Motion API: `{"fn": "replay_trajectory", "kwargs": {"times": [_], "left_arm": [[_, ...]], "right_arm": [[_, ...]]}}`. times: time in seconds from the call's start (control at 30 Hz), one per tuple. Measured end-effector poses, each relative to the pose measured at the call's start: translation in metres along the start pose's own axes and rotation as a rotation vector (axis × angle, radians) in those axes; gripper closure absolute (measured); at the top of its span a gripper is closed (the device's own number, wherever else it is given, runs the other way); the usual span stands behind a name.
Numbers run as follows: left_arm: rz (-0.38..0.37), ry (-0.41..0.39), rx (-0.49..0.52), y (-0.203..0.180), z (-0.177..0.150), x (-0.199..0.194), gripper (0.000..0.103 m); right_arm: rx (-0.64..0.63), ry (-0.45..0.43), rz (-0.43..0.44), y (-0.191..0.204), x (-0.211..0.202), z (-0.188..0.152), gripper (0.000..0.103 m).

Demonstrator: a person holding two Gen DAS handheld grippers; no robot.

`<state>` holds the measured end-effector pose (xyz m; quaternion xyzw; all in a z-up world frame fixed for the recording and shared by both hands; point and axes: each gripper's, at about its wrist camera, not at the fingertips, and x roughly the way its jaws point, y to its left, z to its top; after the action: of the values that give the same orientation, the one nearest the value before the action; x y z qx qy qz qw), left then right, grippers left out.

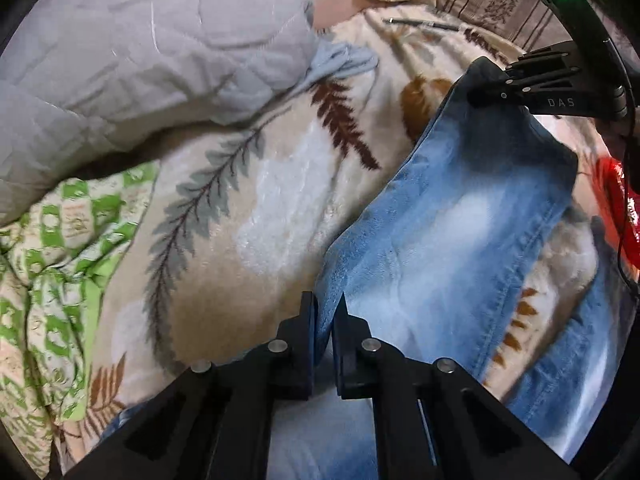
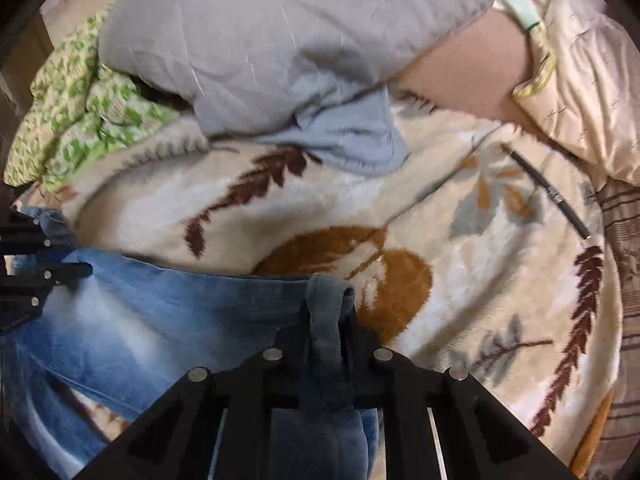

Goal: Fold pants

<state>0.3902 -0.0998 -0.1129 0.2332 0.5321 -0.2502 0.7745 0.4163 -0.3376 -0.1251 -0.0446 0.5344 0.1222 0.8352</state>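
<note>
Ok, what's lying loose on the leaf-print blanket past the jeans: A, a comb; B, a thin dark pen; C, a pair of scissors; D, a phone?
B: a thin dark pen lies on the leaf-print blanket, beyond the jeans and apart from them.

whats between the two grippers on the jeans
A stretch of faded blue jeans spans from the left gripper to the right gripper, nothing else on it; seen in the right wrist view.

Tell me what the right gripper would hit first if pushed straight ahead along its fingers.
The right gripper is shut on the jeans, so the denim goes with it. Beyond the pinched fold lies the leaf-patterned blanket, probably met first; the blue-grey pillow sits farther back. Depth is hard to judge.
</note>
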Motion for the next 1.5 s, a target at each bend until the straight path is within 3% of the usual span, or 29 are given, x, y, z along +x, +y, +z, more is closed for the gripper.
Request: {"fn": "replay_trajectory", "kwargs": {"times": [0.23,0.47,0.6,0.73,0.83,0.87,0.93,0.97,1.03,1.07,1.1,1.17,1.27,1.5], "left_arm": [[0.036,-0.136,-0.008,-0.040,-0.033,-0.079,0.096],[0.092,-0.242,0.023,-0.126,-0.116,-0.127,0.095],[0.082,-0.227,0.027,-0.169,-0.162,-0.118,0.094],[0.037,-0.142,0.006,-0.195,-0.193,-0.085,0.094],[0.029,-0.088,-0.045,-0.199,-0.201,-0.058,0.081],[0.026,-0.104,-0.060,-0.201,-0.204,-0.054,0.077],[0.048,-0.128,-0.075,-0.204,-0.204,-0.054,0.075],[0.056,-0.130,-0.077,-0.204,-0.204,-0.054,0.074],[0.063,-0.139,-0.074,-0.206,-0.203,-0.054,0.072],[0.058,-0.141,-0.066,-0.206,-0.203,-0.057,0.066],[0.035,-0.131,-0.061,-0.205,-0.203,-0.060,0.047],[0.012,-0.150,-0.083,-0.204,-0.209,-0.077,0.026],[0.062,-0.216,-0.082,-0.198,-0.219,-0.111,0.020],[0.223,-0.162,-0.175,-0.134,-0.241,-0.151,0.020]], "right_arm": [[-0.025,-0.158,0.008,0.011,-0.090,-0.029,0.090],[-0.125,-0.233,-0.031,0.040,-0.160,-0.131,0.090],[-0.122,-0.168,-0.007,0.046,-0.164,-0.199,0.090],[-0.105,-0.044,0.019,0.051,-0.148,-0.251,0.089],[-0.093,0.052,0.010,0.053,-0.129,-0.273,0.081],[-0.091,0.084,-0.002,0.054,-0.120,-0.278,0.072],[-0.107,0.111,-0.050,0.058,-0.110,-0.287,0.041],[-0.124,0.104,-0.096,0.060,-0.108,-0.290,0.032],[-0.129,0.088,-0.103,0.061,-0.109,-0.294,0.032],[-0.118,0.085,-0.095,0.060,-0.112,-0.294,0.032],[-0.109,0.078,-0.081,0.059,-0.117,-0.295,0.032],[-0.101,0.046,-0.063,0.058,-0.133,-0.296,0.032],[-0.118,-0.012,-0.059,0.063,-0.158,-0.292,0.032],[-0.176,-0.121,-0.031,0.105,-0.195,-0.257,0.032]]}}
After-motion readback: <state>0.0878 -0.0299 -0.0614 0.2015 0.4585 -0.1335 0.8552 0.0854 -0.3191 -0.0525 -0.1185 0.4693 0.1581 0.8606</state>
